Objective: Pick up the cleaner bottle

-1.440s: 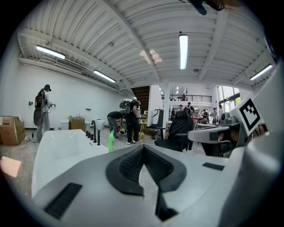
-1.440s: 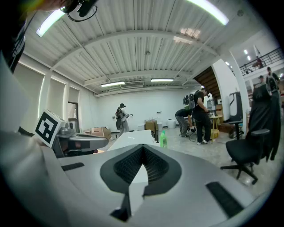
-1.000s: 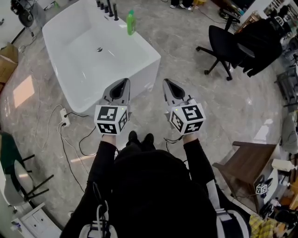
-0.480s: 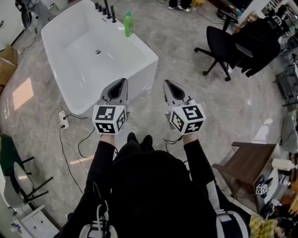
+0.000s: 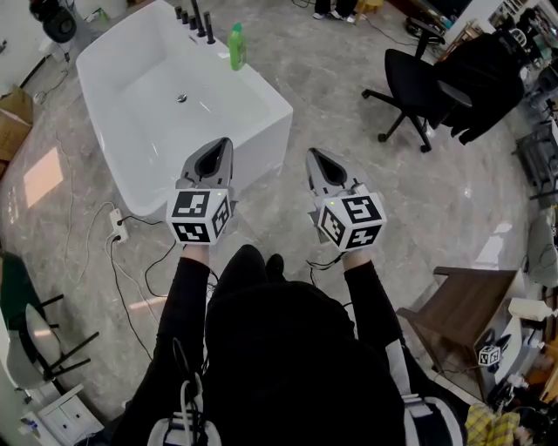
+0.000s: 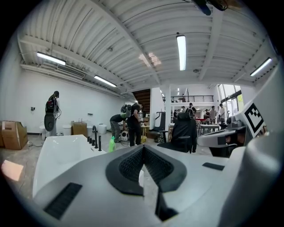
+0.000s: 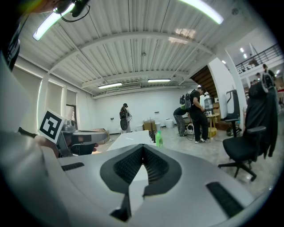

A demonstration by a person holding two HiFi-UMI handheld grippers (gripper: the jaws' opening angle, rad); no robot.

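The green cleaner bottle (image 5: pixel 235 47) stands upright on the far rim of the white bathtub (image 5: pixel 261 83), beside the black taps (image 5: pixel 193 19). It also shows small in the left gripper view, cleaner bottle (image 6: pixel 112 143), and in the right gripper view, cleaner bottle (image 7: pixel 159 138). My left gripper (image 5: pixel 220 145) is shut and empty, held over the tub's near corner. My right gripper (image 5: pixel 313 157) is shut and empty too, over the floor to the right of the tub. Both are well short of the bottle.
A black office chair (image 5: pixel 418 87) stands on the marble floor at the right. Cables and a power strip (image 5: pixel 119 225) lie left of my feet. A wooden chair (image 5: pixel 458 305) sits at lower right. People stand in the distance (image 6: pixel 132 124).
The left gripper has edged forward and slightly left, toward the tub's near corner. The view has shifted a little, so the tub and bottle sit slightly further left and up.
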